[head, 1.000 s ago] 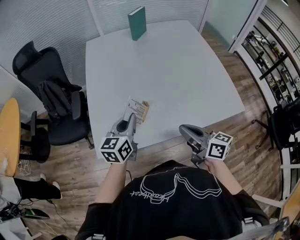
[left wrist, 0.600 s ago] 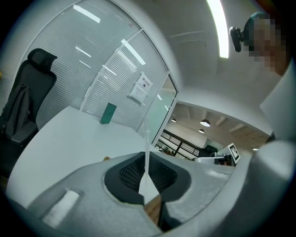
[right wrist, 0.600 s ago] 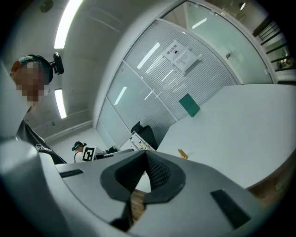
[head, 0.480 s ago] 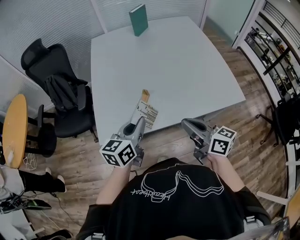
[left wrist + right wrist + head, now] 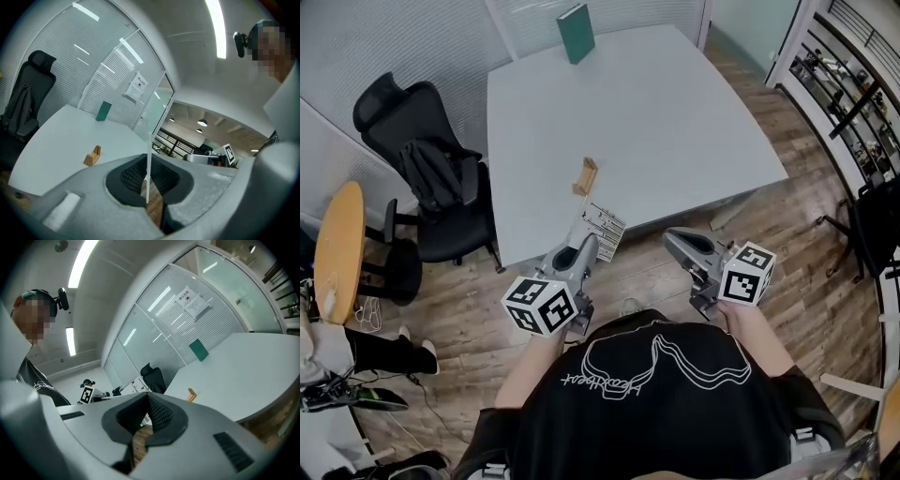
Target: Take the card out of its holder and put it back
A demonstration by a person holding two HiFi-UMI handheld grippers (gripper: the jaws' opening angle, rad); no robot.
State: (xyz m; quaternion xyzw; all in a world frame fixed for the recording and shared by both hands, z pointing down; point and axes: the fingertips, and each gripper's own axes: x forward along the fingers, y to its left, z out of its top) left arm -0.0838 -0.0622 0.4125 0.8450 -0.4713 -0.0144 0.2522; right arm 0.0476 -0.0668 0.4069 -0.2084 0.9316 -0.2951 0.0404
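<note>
The white printed card (image 5: 602, 223) hangs in the air just off the table's near edge, with my left gripper (image 5: 589, 246) shut on its lower end. In the left gripper view the card (image 5: 149, 157) stands edge-on between the pads of the left gripper (image 5: 149, 187). The small wooden holder (image 5: 587, 175) sits by itself on the grey table (image 5: 675, 122), beyond the card; it also shows as the holder (image 5: 93, 155) and the holder (image 5: 191, 394). My right gripper (image 5: 670, 239) is level to the right, shut with nothing in it; its jaws meet in the right gripper (image 5: 140, 433) view.
A green book (image 5: 575, 32) stands upright at the table's far edge. A black office chair (image 5: 431, 178) is at the table's left side, and a round yellow table (image 5: 337, 253) is further left. Wooden floor lies under both grippers.
Both grippers have drawn back toward the person, off the table's edge. The card left the holder with the left gripper; the holder stayed on the table.
</note>
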